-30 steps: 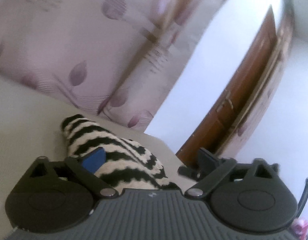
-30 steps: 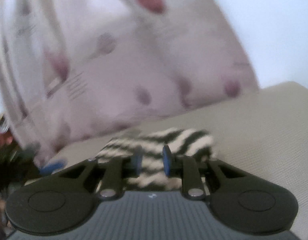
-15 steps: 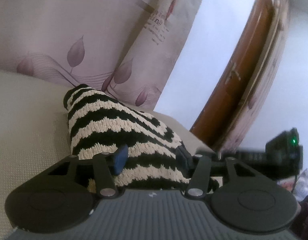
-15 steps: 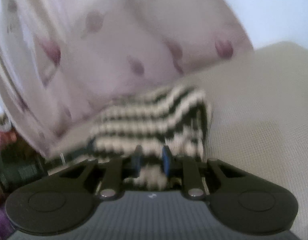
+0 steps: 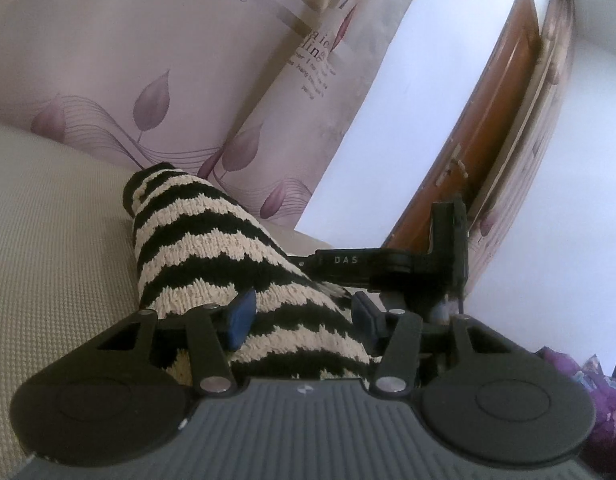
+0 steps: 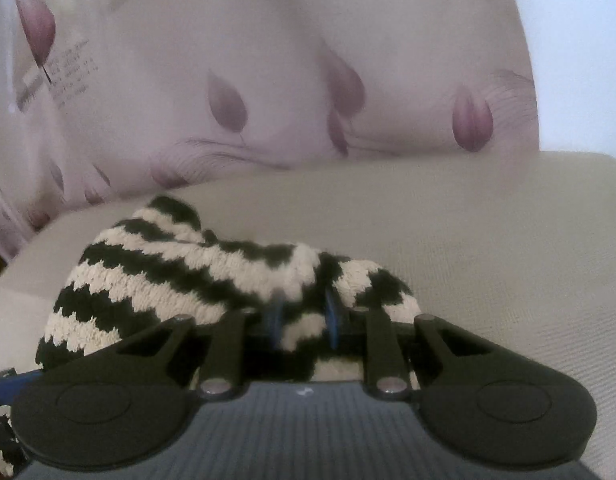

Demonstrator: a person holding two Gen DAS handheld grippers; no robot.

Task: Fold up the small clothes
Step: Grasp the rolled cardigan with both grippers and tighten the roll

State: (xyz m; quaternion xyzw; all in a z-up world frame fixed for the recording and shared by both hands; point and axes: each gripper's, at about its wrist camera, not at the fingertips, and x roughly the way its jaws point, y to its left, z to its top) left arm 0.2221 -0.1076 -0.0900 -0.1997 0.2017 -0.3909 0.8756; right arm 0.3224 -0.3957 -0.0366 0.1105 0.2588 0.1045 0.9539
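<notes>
The left gripper (image 5: 301,316) has been lowered and closed onto the striped knit (image 5: 211,248); its other end is pinched by the right gripper (image 6: 301,320).

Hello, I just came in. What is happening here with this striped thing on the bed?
A person is folding a black-and-cream striped knit garment on a beige surface, with a gripper in each hand. The right gripper is shut on a bunch of the knit. The left gripper has just been closing, with the garment between its jaws; whether its blue pads press the fabric is not clear. A pillow with purple leaves lies behind. The fold is not yet finished.
</notes>
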